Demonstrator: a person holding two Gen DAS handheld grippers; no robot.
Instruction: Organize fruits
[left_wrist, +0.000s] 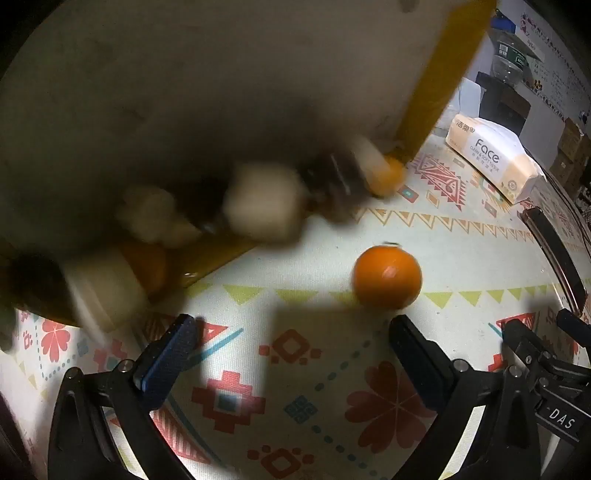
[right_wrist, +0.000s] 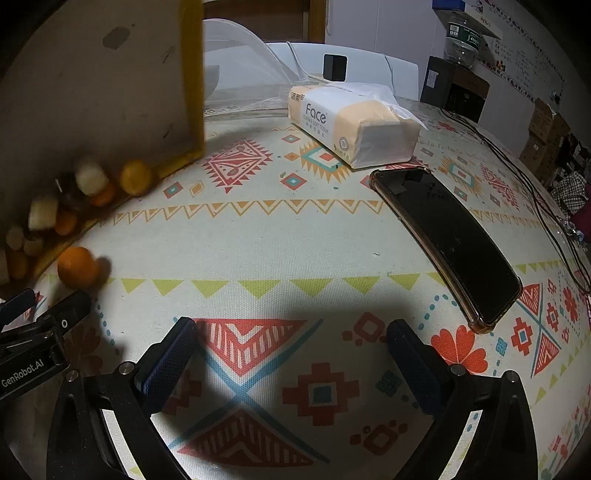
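Observation:
An orange (left_wrist: 387, 277) lies on the patterned tablecloth, just ahead of my left gripper (left_wrist: 291, 332), which is open and empty. A yellow-rimmed tray (left_wrist: 436, 85) stands tilted up on its edge, and blurred white, orange and dark fruits (left_wrist: 262, 203) are heaped along its low rim. In the right wrist view the tray (right_wrist: 192, 85) is at the far left with the fruits (right_wrist: 92, 177) at its base, and the orange (right_wrist: 77, 266) sits beside it. My right gripper (right_wrist: 291, 332) is open and empty over the cloth. The left gripper (right_wrist: 48, 314) shows at the left edge.
A Face tissue pack (right_wrist: 354, 122) lies at the back of the table; it also shows in the left wrist view (left_wrist: 491, 155). A black phone (right_wrist: 447, 240) lies right of centre. A clear plastic cover (right_wrist: 243, 66) stands behind the tray. Cables (right_wrist: 524, 173) run along the right edge.

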